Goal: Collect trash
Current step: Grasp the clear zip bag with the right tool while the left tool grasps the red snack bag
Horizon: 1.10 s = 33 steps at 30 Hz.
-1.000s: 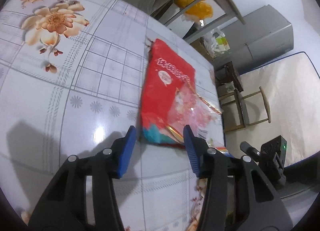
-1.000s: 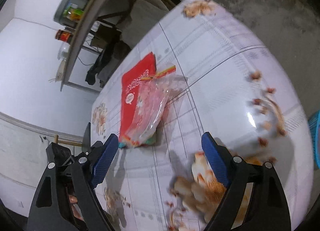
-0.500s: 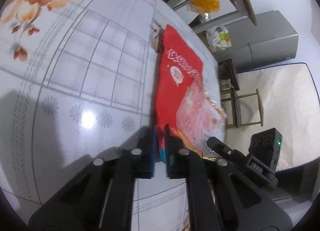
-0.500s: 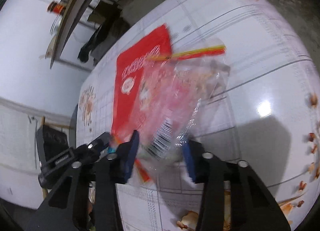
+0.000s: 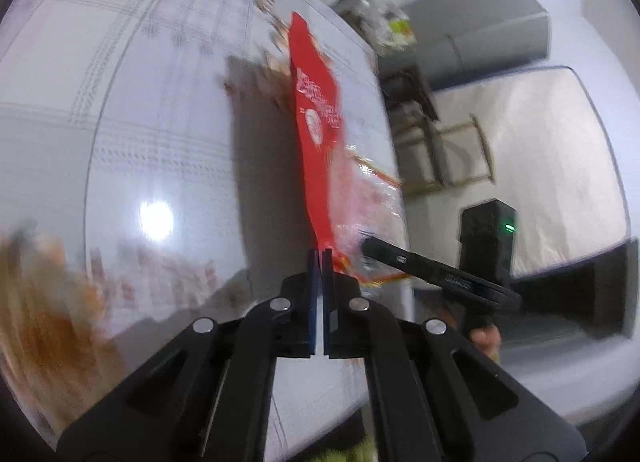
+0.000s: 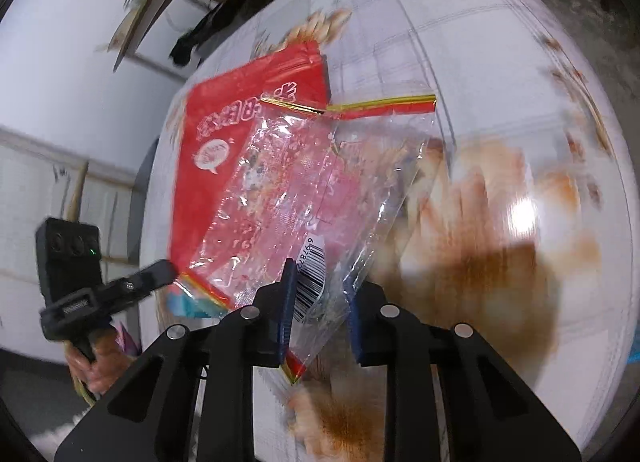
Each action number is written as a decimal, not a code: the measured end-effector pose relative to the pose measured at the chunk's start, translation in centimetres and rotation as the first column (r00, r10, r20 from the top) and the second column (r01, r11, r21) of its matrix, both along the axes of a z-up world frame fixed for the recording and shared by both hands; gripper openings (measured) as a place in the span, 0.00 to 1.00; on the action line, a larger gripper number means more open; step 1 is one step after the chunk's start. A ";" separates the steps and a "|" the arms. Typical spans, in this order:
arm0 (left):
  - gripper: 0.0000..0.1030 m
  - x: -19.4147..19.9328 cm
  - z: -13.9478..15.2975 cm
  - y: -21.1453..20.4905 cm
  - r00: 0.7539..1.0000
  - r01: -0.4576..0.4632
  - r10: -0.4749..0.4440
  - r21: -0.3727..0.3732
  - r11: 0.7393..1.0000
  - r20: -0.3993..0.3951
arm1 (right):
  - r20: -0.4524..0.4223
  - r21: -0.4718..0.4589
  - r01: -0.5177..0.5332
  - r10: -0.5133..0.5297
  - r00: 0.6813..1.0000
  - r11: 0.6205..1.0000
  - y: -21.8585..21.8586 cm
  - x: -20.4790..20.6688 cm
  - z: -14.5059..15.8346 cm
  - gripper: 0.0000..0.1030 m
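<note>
A red snack bag (image 5: pixel 316 122) stands on edge above the floral tablecloth (image 5: pixel 160 122), and my left gripper (image 5: pixel 320 258) is shut on its near end. The same red snack bag (image 6: pixel 224 134) lies behind a clear plastic bag (image 6: pixel 320 190) with a barcode and a red-gold seal strip. My right gripper (image 6: pixel 322 298) has its jaws closing on the clear bag's lower part, with both blue pads against the crumpled film. In the left wrist view the clear plastic bag (image 5: pixel 368 206) hangs just right of the red one, with the right gripper's body (image 5: pixel 440 274) beside it.
The table edge (image 5: pixel 400 190) runs close on the right of the bags. Past it stand a wooden chair (image 5: pixel 452 150), a grey cabinet (image 5: pixel 492 22) and a mattress (image 5: pixel 560 162). A hand holding the left gripper (image 6: pixel 100 294) is at the table's left side.
My left gripper closed on the red bag's near end and tipped it up on edge. My right gripper's jaws narrowed around the clear bag. Both hands slid across the table with the bags.
</note>
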<state>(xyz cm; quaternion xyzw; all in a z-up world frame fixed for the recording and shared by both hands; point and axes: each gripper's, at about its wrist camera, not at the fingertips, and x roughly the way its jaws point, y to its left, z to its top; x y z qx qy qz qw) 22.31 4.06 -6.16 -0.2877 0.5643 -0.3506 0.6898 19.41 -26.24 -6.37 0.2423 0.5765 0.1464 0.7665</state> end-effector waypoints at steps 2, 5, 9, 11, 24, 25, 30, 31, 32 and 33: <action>0.00 -2.4 0.0 0.5 1.000 0.010 -0.010 -0.049 0.999 -0.002 | 0.014 -0.043 -0.025 0.026 1.000 0.999 0.9 -2.7 0.4 0.22; 0.02 -5.9 -0.1 0.6 0.999 0.032 -0.030 -0.104 0.994 0.020 | 0.044 -0.141 -0.062 0.069 0.997 0.988 2.5 -6.1 1.2 0.22; 0.12 -8.0 0.0 0.5 0.998 0.041 -0.030 -0.180 0.983 0.062 | 0.078 -0.260 -0.098 0.122 0.989 0.961 3.8 -8.0 1.7 0.22; 0.15 -8.0 -0.1 0.3 0.996 0.036 -0.021 -0.182 0.983 0.081 | 0.083 -0.307 -0.106 0.138 0.987 0.946 4.2 -7.9 1.9 0.22; 0.40 -5.5 -0.8 0.3 0.987 -0.044 0.042 0.011 0.999 0.155 | 0.099 -0.439 -0.126 0.188 0.977 0.890 5.8 -8.9 1.8 0.22; 0.43 -5.2 -0.8 0.3 0.986 -0.056 0.050 0.032 0.998 0.160 | 0.098 -0.437 -0.127 0.187 0.978 0.891 5.7 -8.8 1.8 0.22; 0.47 -2.6 -1.1 -0.3 0.987 -0.093 0.080 0.091 0.992 0.137 | 0.106 -0.434 -0.121 0.184 0.977 0.893 5.8 -9.1 1.9 0.22; 0.47 -2.3 -1.3 -0.2 0.989 -0.100 0.086 0.108 0.989 0.123 | 0.109 -0.431 -0.118 0.181 0.977 0.895 5.8 -9.1 1.9 0.22; 0.47 -1.7 -1.5 -0.4 0.990 -0.106 0.094 0.121 0.987 0.105 | 0.112 -0.429 -0.116 0.180 0.977 0.896 5.7 -9.1 1.8 0.22; 0.47 -1.6 -1.6 -0.3 0.991 -0.109 0.098 0.122 0.987 0.094 | 0.114 -0.427 -0.114 0.178 0.977 0.897 5.7 -9.1 1.8 0.22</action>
